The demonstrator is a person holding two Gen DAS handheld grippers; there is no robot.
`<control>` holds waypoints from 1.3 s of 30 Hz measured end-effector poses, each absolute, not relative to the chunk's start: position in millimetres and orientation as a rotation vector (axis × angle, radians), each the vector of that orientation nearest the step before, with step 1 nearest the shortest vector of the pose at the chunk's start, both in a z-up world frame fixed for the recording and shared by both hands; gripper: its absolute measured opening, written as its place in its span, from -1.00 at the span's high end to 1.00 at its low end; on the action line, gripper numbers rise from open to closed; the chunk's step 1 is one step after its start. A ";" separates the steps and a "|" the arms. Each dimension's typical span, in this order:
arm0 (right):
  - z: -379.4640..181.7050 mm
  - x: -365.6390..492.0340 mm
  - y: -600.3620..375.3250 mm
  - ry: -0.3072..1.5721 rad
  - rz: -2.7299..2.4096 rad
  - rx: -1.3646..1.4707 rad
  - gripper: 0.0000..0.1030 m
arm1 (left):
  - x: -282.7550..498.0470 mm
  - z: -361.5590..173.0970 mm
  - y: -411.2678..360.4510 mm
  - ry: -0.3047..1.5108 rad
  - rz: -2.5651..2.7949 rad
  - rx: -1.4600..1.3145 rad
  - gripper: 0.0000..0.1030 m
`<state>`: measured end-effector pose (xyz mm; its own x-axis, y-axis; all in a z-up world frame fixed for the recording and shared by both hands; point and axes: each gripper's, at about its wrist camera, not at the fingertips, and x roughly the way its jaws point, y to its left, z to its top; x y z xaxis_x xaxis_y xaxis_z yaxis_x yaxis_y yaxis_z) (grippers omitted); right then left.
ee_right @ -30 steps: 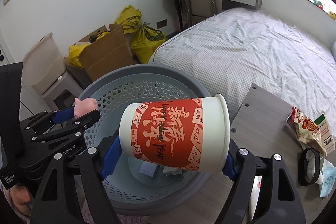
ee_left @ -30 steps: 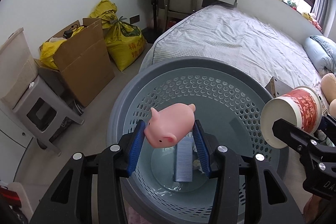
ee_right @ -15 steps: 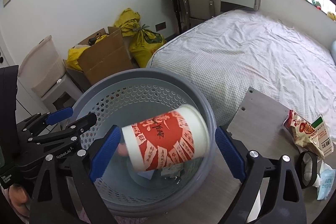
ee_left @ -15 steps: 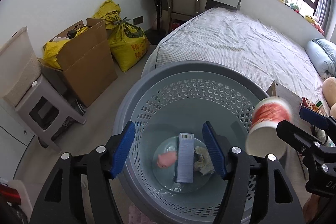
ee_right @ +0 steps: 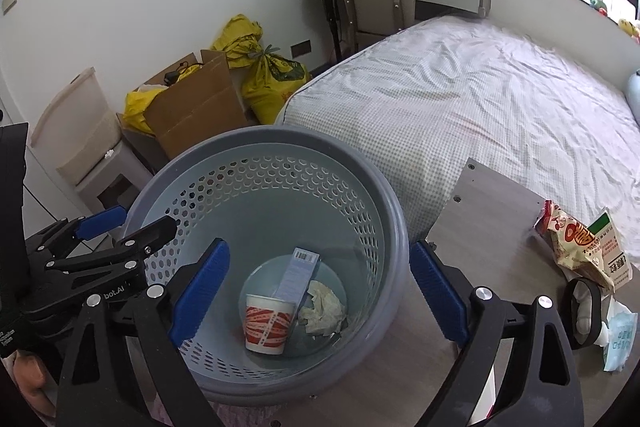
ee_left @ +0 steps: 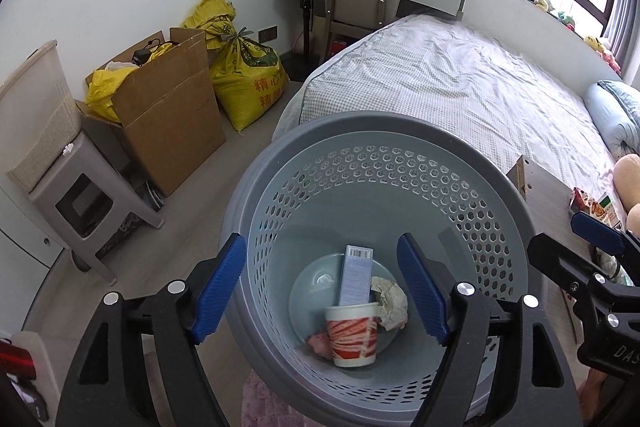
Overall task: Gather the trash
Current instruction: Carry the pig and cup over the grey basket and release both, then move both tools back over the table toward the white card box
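Left wrist view: left gripper [ee_left: 320,289] hanging over the grey perforated basket [ee_left: 280,163], jaws opening, nothing between them. Right gripper [ee_right: 318,293] standing wide, gripping nothing. Red-and-white paper cup [ee_left: 353,335], barcoded box [ee_left: 356,279], crumpled paper [ee_left: 390,301] and pink toy [ee_left: 319,343] lying inside. Yellow sack [ee_left: 250,83] showing red Chinese characters.

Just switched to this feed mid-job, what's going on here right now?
A person holds two grippers over a grey perforated basket. The left gripper is opening with nothing between its fingers; the right gripper is open and empty. A red-and-white paper cup, pink pig toy, slim box and crumpled paper lie inside. Snack packets remain on the table.
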<state>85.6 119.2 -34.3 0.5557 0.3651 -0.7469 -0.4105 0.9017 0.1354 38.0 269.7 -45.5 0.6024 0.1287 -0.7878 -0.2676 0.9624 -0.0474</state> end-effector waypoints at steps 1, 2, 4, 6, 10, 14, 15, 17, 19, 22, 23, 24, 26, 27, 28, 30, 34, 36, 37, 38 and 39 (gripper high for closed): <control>-34.3 84.6 118.9 0.868 0.457 -0.058 -0.74 | 37.5 -45.2 269.9 0.896 0.233 -0.167 -0.45; -34.0 83.7 118.6 0.867 0.457 -0.058 -0.74 | 37.1 -45.0 269.8 0.897 0.234 -0.166 -0.45; -33.5 82.1 117.2 0.865 0.459 -0.054 -0.74 | 35.0 -44.4 269.3 0.896 0.239 -0.162 -0.45; -33.9 79.8 115.9 0.865 0.459 -0.053 -0.74 | 32.6 -43.2 268.7 0.894 0.244 -0.160 -0.45; -33.8 78.0 113.8 0.869 0.459 -0.050 -0.74 | 28.5 -40.1 268.3 0.890 0.252 -0.162 -0.45; -31.2 74.7 111.1 0.866 0.456 -0.046 -0.74 | 21.9 -35.6 267.6 0.880 0.258 -0.164 -0.45; -30.2 73.3 109.7 0.863 0.455 -0.045 -0.74 | 20.2 -34.3 267.2 0.877 0.258 -0.163 -0.45; -28.2 70.1 107.5 0.859 0.454 -0.042 -0.74 | 17.4 -32.2 267.4 0.872 0.259 -0.161 -0.45; -26.3 66.0 104.6 0.854 0.454 -0.039 -0.74 | 14.5 -30.8 265.3 0.870 0.258 -0.160 -0.45; -23.5 59.7 98.6 0.847 0.450 -0.036 -0.74 | 9.7 -27.7 262.1 0.864 0.253 -0.160 -0.45; -22.2 58.7 97.5 0.846 0.449 -0.034 -0.74 | 9.1 -26.4 260.8 0.863 0.251 -0.159 -0.45; -21.0 57.4 95.3 0.845 0.446 -0.031 -0.75 | 8.2 -25.2 259.6 0.862 0.249 -0.158 -0.45; -18.9 53.6 90.4 0.840 0.442 -0.026 -0.75 | 5.9 -22.7 255.3 0.858 0.244 -0.156 -0.45; -17.6 51.7 87.9 0.838 0.439 -0.023 -0.75 | 4.7 -21.6 252.9 0.856 0.241 -0.153 -0.45; -16.2 50.6 86.4 0.836 0.437 -0.021 -0.75 | 3.5 -20.5 250.3 0.854 0.239 -0.149 -0.45; -13.7 46.6 80.5 0.830 0.431 -0.014 -0.75 | 0.7 -18.9 246.0 0.851 0.233 -0.145 -0.45; -9.2 40.9 69.3 0.820 0.417 0.000 -0.75 | -4.0 -15.4 237.6 0.846 0.218 -0.139 -0.45; -7.8 38.9 64.1 0.815 0.409 0.007 -0.75 | -5.8 -13.9 232.8 0.844 0.210 -0.134 -0.45; -7.3 37.3 61.2 0.813 0.405 0.010 -0.75 | -6.5 -13.2 230.1 0.843 0.207 -0.132 -0.45; -6.4 35.9 57.8 0.811 0.399 0.013 -0.75 | -7.1 -13.2 227.2 0.843 0.204 -0.132 -0.45; -6.0 34.4 54.9 0.809 0.395 0.016 -0.75 | -8.0 -12.4 224.3 0.842 0.199 -0.132 -0.45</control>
<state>34.4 54.9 -6.0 0.6213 0.3498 -0.7012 -0.3375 0.9270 0.1635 -8.0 224.3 -12.4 0.6489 0.1224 -0.7510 -0.2265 0.9733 -0.0370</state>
